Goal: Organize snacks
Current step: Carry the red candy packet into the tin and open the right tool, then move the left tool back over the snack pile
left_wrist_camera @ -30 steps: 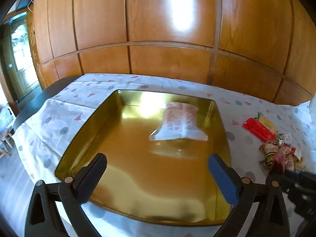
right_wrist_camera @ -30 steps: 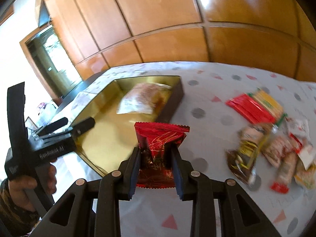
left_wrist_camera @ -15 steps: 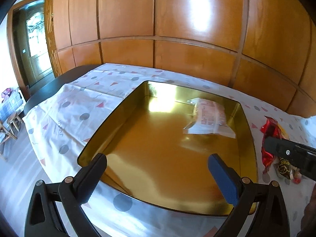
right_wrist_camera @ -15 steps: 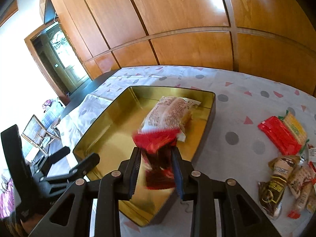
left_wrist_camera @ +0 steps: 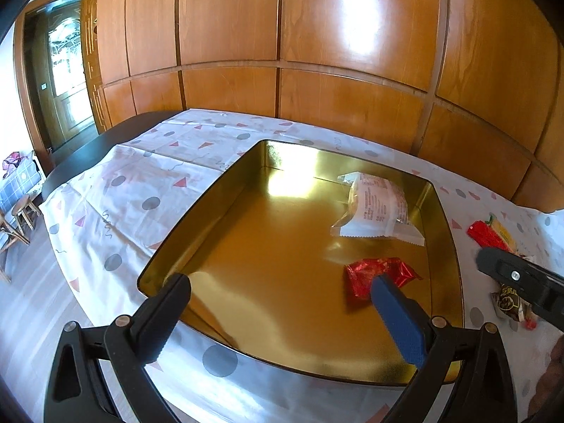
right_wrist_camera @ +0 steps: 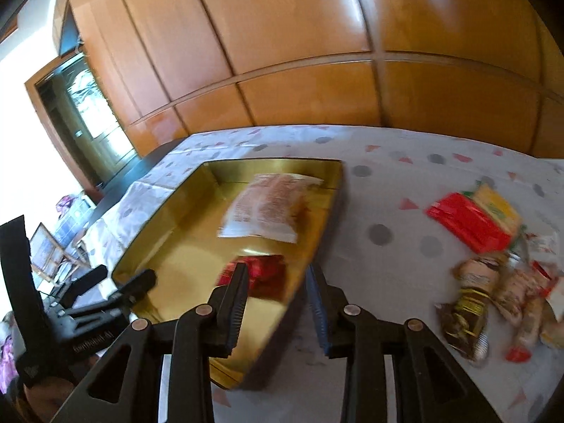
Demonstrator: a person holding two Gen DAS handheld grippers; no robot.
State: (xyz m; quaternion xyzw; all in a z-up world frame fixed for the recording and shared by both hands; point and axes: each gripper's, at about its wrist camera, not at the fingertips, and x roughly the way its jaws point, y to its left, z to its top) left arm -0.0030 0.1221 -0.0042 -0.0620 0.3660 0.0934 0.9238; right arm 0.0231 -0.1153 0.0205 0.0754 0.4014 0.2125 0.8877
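On the patterned desk (left_wrist_camera: 123, 190), a red snack packet (left_wrist_camera: 379, 275) is lying inside the gold tin tray (left_wrist_camera: 211, 208), just in front of a pale wrapped pastry (left_wrist_camera: 379, 208) — the right gripper (right_wrist_camera: 278, 303) is hovering above the tray's edge, its jaws opening with nothing between them. The left gripper (left_wrist_camera: 282, 317) is holding its jaws wide and empty over the tray — more snacks (right_wrist_camera: 493, 257) are lying piled on the cloth well apart

Both wrist fisheyes look steeply down, close over the near edge of the shallow gold metal tray (left_wrist_camera: 225, 204) (right_wrist_camera: 169, 211); the right one sits at its right corner.
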